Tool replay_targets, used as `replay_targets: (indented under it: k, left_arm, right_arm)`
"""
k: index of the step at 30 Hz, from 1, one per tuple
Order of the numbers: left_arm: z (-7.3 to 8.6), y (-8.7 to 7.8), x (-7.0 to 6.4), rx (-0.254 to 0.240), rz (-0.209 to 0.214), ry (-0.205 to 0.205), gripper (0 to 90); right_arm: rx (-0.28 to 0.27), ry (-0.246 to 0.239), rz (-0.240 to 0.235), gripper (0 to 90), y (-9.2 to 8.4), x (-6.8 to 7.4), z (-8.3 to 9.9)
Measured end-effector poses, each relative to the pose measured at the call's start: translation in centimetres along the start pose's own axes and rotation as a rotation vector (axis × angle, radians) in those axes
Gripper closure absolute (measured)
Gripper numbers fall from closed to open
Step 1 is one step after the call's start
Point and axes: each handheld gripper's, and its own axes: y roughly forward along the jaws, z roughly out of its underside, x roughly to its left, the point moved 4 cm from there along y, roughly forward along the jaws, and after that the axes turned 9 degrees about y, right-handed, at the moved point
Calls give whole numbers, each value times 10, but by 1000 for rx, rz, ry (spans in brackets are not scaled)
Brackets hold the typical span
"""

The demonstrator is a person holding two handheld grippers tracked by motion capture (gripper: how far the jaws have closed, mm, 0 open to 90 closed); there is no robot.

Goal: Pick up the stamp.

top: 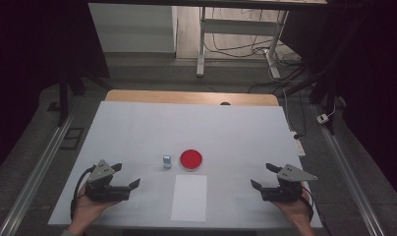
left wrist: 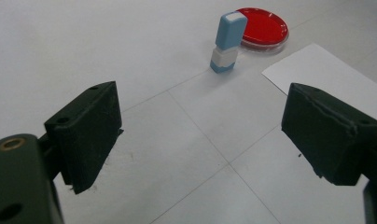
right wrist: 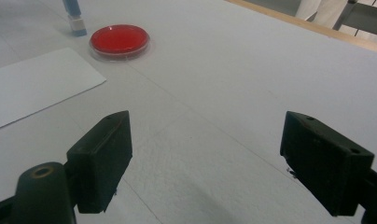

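The counter (top: 137, 128) is covered in white and carries three things near its middle. Largest is a sheet of paper (top: 189, 197), lying flat at the near edge between the two hands. Just beyond it sits a round red dish (top: 191, 160) with a clear rim, and just beside the dish, on its left, stands a small blue and white stamp (top: 167, 161), upright and tall for its narrow base.

The left gripper (top: 126, 176) and the right gripper (top: 263, 176) rest low at either side of the paper, both released, jaws wide apart with nothing between them, well apart from the stamp.

The likeliest trouble is the stamp: it looks easy to topple, so a jaw arriving off-centre could knock it over or push it against the dish. The paper could also slide if nothing pins it.
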Motion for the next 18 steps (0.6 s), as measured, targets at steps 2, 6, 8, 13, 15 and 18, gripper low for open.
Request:
replay_targets:
  k: [2, 6, 8, 13, 15, 18]
  left_arm:
    - [0, 0, 2, -6, 12, -9, 133]
    - [1, -1, 2, 1, 4, 7, 133]
    - [1, -2, 3, 7, 3, 5, 133]
    - [2, -2, 4, 10, 5, 5, 138]
    - [1, -2, 3, 3, 10, 11, 139]
    - [1, -2, 2, -3, 18, 11, 140]
  right_arm:
    - [1, -4, -3, 167, 0, 0, 0]
    - [-4, -3, -6, 178, -1, 1, -1]
    - [0, -1, -5, 182, 0, 0, -1]
    - [11, -1, -8, 192, 1, 0, 0]
    - [9, -1, -8, 197, 1, 1, 0]
    - [12, -5, -5, 202, 0, 1, -1]
